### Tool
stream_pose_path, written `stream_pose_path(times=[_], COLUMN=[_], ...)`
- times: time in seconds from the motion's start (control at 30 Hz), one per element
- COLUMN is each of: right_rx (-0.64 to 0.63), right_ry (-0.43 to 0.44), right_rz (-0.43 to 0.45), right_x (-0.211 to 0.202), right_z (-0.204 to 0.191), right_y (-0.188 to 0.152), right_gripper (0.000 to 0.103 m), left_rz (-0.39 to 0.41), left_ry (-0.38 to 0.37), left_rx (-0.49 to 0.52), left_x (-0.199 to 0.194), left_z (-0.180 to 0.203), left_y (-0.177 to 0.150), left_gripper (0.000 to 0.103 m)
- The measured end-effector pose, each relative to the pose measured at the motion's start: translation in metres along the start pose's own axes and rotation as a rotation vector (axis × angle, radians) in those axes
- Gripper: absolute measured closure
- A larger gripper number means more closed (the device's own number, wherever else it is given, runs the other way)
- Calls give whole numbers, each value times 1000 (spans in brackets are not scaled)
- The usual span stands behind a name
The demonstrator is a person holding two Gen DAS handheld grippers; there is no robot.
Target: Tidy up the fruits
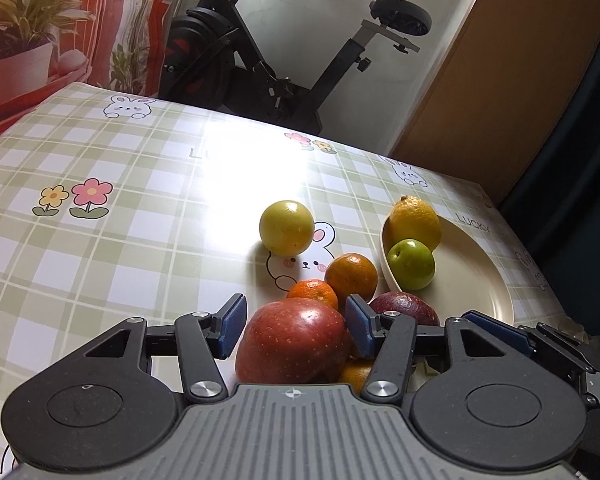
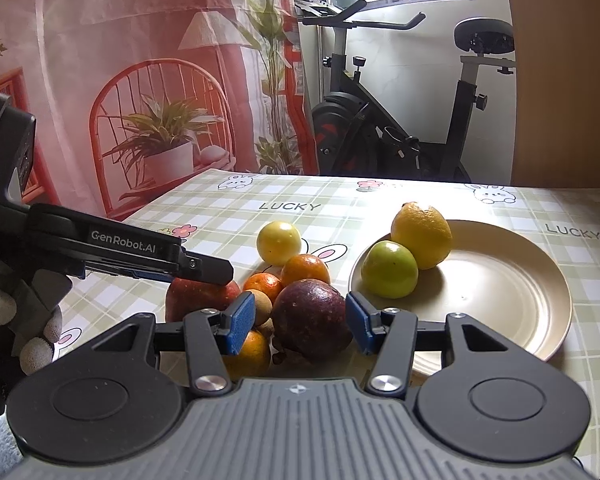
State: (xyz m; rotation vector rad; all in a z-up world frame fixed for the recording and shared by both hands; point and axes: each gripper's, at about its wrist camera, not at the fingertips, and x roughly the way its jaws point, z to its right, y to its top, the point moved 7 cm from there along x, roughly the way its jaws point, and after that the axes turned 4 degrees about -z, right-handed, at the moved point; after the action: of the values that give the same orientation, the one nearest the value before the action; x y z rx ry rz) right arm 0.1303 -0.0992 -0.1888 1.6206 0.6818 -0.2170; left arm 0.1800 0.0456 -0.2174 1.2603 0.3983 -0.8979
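A: Checked tablecloth (image 2: 228,216) in pale green and white with cartoon rabbits, flowers and "LUCKY" print, covering the whole table. Round beige plate (image 2: 500,300) on the right side, holding an oval yellow lemon (image 2: 422,234) and a small round green apple (image 2: 389,268) — touching each other, near the plate's left rim.

B: Yep, same from the other camera. Left of the plate, a loose huddle of fruit sitting on the cloth: round yellow-green citrus (image 1: 286,227) farthest back, a bit apart from the rest. Then a round orange tangerine (image 1: 351,276), a smaller orange mandarin (image 1: 313,293) just beside it, and a big red apple (image 1: 294,344) nearest.

A: Left gripper (image 1: 296,326) spread open around that red apple, blue pads on either side of it. Hard to say if the pads actually touch the skin. Gloved hand (image 2: 20,320) visible behind it in the right wrist view.

B: Right gripper (image 2: 300,322) also open, straddling a dark purple round fruit (image 2: 311,318) with a mottled skin. Small gaps visible on both sides, so not clamped.

A: Also a small tan round fruit (image 2: 259,303) wedged between the purple one and the red apple, plus another orange citrus (image 2: 252,354) below it, partly hidden by the left blue pad.

B: Black exercise bike (image 2: 400,132) behind the table, and a pinkish printed backdrop (image 2: 140,80) with a chair and potted plant on it.
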Motion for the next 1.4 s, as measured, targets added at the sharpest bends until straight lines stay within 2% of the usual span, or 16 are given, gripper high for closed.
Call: stream_pose_path(times=[0.07, 0.33, 0.53, 0.63, 0.8, 1.07, 1.4], right_rx=[-9, -100, -236, -324, -382, -417, -389], right_ry=[11, 70, 116, 129, 143, 159, 155], right_rz=[-4, -33, -69, -107, -188, -213, -208], right_x=[0, 7, 26, 41, 73, 96, 108], right_z=[-2, -29, -64, -81, -98, -108, -102], right_y=[0, 4, 7, 7, 3, 10, 23], right_gripper=[49, 49, 49, 49, 49, 47, 46], left_rz=[11, 44, 71, 83, 95, 94, 98], left_ry=[15, 19, 29, 30, 37, 44, -54], left_rx=[3, -51, -105, -133, -160, -238, -299], left_x=[-4, -13, -20, -21, -20, -11, -2], left_z=[-2, -18, -36, -44, -56, -84, -98], left_y=[-1, 6, 9, 10, 13, 18, 23], left_gripper=[40, 40, 40, 40, 41, 44, 44])
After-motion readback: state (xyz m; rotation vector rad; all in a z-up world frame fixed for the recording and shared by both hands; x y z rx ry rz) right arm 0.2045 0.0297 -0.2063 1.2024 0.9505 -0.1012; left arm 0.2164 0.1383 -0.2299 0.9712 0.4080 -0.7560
